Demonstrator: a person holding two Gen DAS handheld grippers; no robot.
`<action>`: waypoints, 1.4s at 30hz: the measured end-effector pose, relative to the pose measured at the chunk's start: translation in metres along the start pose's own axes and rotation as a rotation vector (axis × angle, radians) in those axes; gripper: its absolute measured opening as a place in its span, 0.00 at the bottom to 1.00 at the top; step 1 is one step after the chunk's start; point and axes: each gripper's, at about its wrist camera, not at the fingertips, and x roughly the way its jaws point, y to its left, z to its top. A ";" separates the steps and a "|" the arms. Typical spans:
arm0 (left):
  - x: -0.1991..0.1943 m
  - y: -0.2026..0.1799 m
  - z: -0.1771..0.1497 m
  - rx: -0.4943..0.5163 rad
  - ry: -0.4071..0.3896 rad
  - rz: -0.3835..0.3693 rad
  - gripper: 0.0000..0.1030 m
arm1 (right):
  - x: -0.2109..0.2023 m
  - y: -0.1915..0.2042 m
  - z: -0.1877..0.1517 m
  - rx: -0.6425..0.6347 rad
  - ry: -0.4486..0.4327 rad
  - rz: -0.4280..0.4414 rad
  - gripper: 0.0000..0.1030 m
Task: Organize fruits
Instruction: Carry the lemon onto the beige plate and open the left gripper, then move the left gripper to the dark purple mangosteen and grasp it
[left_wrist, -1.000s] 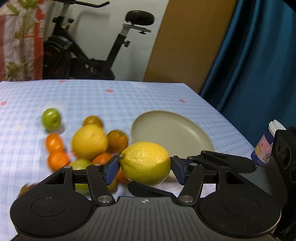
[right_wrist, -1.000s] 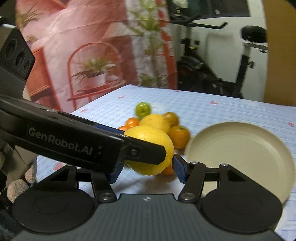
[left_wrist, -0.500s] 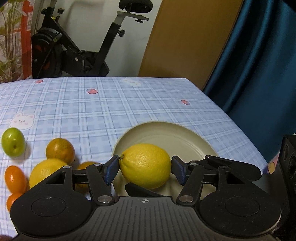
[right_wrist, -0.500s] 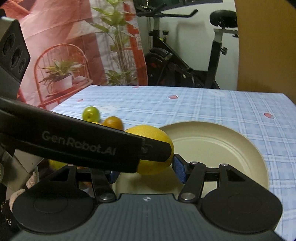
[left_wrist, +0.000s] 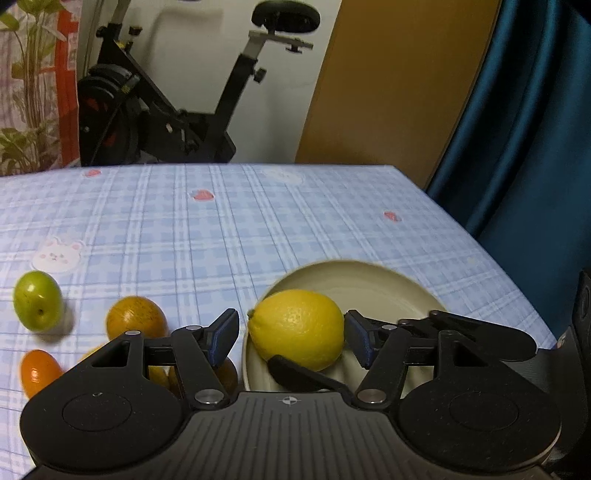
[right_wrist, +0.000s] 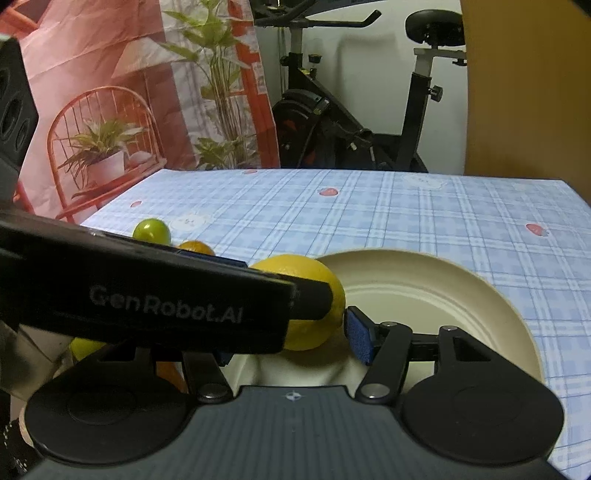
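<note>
A yellow lemon (left_wrist: 295, 325) lies in the cream plate (left_wrist: 369, 266), close to its left rim. My left gripper (left_wrist: 291, 339) straddles the lemon and its jaws are opening. A slim gap shows at the left pad, while the right pad stands against the peel. From the right, a black finger (left_wrist: 303, 373) of my right gripper lies against the lemon's near side. In the right wrist view the lemon (right_wrist: 306, 273) is between the right gripper's (right_wrist: 291, 347) pads. Its right pad is at the peel; the left gripper's finger (right_wrist: 184, 299) hides its left pad.
Left of the plate (right_wrist: 424, 258) on the blue plaid cloth lie a green fruit (left_wrist: 37, 304), an orange (left_wrist: 135, 319) and a small orange fruit (left_wrist: 37, 371). An exercise bike (left_wrist: 166, 110) stands beyond the far edge. A blue curtain (left_wrist: 535, 129) hangs past the table's right edge.
Both grippers moved right with the lemon, from over the fruit pile to the plate. The lemon now rests in the plate, and a gap has opened at the left gripper's left pad.
</note>
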 end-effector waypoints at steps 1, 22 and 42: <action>-0.005 0.000 0.001 -0.002 -0.011 0.001 0.64 | -0.004 0.000 0.000 0.003 -0.010 -0.008 0.61; -0.147 0.064 -0.033 -0.096 -0.126 0.190 0.64 | -0.069 0.062 -0.006 -0.015 -0.123 0.100 0.64; -0.169 0.129 -0.095 -0.237 -0.070 0.082 0.72 | -0.015 0.163 -0.035 -0.373 0.053 0.298 0.63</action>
